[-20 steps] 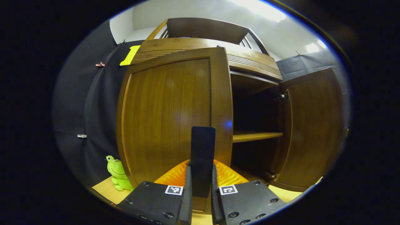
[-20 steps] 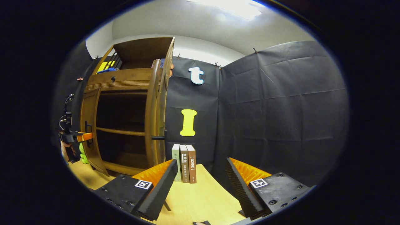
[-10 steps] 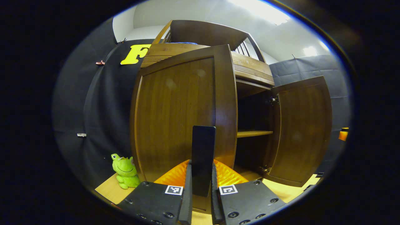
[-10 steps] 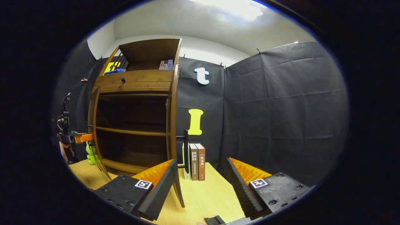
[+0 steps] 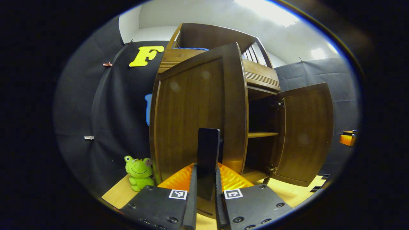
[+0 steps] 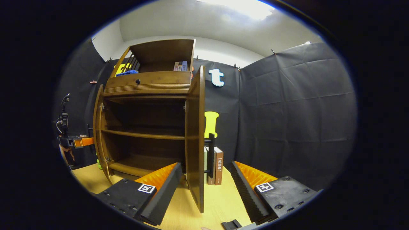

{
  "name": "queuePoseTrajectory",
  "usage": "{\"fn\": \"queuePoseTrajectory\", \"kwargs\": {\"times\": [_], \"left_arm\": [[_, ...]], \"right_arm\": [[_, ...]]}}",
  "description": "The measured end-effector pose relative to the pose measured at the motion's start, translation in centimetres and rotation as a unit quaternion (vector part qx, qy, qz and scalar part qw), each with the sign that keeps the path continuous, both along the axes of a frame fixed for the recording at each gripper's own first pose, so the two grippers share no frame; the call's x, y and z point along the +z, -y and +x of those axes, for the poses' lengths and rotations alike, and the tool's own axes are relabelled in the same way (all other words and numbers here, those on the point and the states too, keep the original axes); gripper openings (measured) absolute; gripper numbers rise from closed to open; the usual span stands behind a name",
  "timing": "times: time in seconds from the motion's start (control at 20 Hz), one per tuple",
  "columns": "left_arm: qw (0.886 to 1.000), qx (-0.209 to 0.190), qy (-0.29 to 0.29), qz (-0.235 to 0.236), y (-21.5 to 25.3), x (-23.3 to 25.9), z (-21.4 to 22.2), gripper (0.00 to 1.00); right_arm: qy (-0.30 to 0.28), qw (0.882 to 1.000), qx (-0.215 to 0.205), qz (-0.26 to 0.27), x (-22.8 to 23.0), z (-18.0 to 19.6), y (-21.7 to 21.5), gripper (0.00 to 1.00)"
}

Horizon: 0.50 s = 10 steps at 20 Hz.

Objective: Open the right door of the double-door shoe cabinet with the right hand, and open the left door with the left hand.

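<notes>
Since a second before, the left door (image 5: 195,118) had swung wider, because the left gripper (image 5: 205,198) pulled its handle (image 5: 207,159), clamped between the jaws. The right gripper (image 6: 204,188) stood with jaws apart and empty, the right door (image 6: 195,137) ahead between them, already open.

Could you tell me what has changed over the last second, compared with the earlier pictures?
The left gripper, still shut on the left door's handle, has swung the left door further outward. The right door stays open, and the right gripper stays open, holding nothing.
</notes>
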<state>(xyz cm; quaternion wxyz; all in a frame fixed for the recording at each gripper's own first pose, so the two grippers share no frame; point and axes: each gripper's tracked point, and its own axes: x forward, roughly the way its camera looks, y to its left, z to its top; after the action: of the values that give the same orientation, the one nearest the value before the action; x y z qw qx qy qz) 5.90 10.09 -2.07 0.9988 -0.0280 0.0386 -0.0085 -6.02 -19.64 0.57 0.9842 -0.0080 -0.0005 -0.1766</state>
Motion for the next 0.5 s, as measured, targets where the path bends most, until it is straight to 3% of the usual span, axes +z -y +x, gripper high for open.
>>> {"fn": "queuePoseTrajectory", "kwargs": {"times": [0.15, 0.3, 0.4, 0.5], "left_arm": [[1.000, 0.011, -0.003, 0.005, -1.8, 0.2, -1.4, 0.27], [1.000, 0.019, -0.004, 0.001, -3.4, 0.4, -2.7, 0.22], [1.000, 0.029, -0.002, 0.002, -4.7, 0.5, -3.5, 0.26], [0.999, 0.040, -0.004, -0.005, -6.0, 0.5, -4.2, 0.22]], "right_arm": [[0.006, 1.000, 0.012, 0.006, 0.0, 0.4, -1.4, 0.98], [0.005, 1.000, 0.024, 0.006, -0.1, 0.7, -2.9, 0.98], [0.004, 0.999, 0.035, 0.007, -0.2, 1.0, -4.1, 0.98], [0.004, 0.999, 0.040, 0.005, -0.1, 1.4, -4.9, 0.97]]}}
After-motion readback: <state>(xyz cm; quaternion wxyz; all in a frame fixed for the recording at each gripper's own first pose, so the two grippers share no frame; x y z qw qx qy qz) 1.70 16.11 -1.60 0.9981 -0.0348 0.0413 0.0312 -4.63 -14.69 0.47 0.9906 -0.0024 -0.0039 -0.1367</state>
